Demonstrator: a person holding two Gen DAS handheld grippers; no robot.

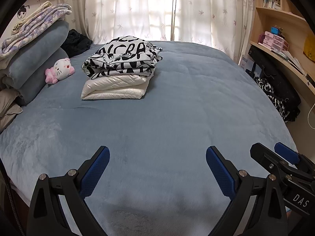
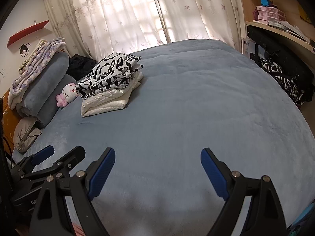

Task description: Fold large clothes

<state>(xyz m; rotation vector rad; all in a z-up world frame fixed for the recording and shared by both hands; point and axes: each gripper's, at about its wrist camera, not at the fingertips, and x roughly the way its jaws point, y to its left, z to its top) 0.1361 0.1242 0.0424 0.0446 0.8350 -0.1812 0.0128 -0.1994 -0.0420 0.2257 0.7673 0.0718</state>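
Note:
A folded black-and-white lettered garment (image 1: 124,59) (image 2: 110,74) lies on top of a folded white padded garment (image 1: 116,87) (image 2: 106,102), stacked on the far left part of the blue bed (image 1: 177,108) (image 2: 196,108). My left gripper (image 1: 157,157) hovers open over the near part of the bed, nothing between its blue pads. My right gripper (image 2: 157,159) is open too, likewise with nothing in it. Each gripper shows at the edge of the other's view, the right gripper (image 1: 275,153) and the left gripper (image 2: 59,153) side by side.
Grey pillows (image 1: 39,59) with a folded floral blanket (image 1: 35,27) and a pink-white plush cat (image 1: 61,69) sit at the bed's left. A black garment (image 1: 76,41) lies behind them. Curtains (image 1: 157,9) hang beyond. Shelves (image 1: 279,29) and a black-and-white bundle (image 1: 275,98) stand at the right.

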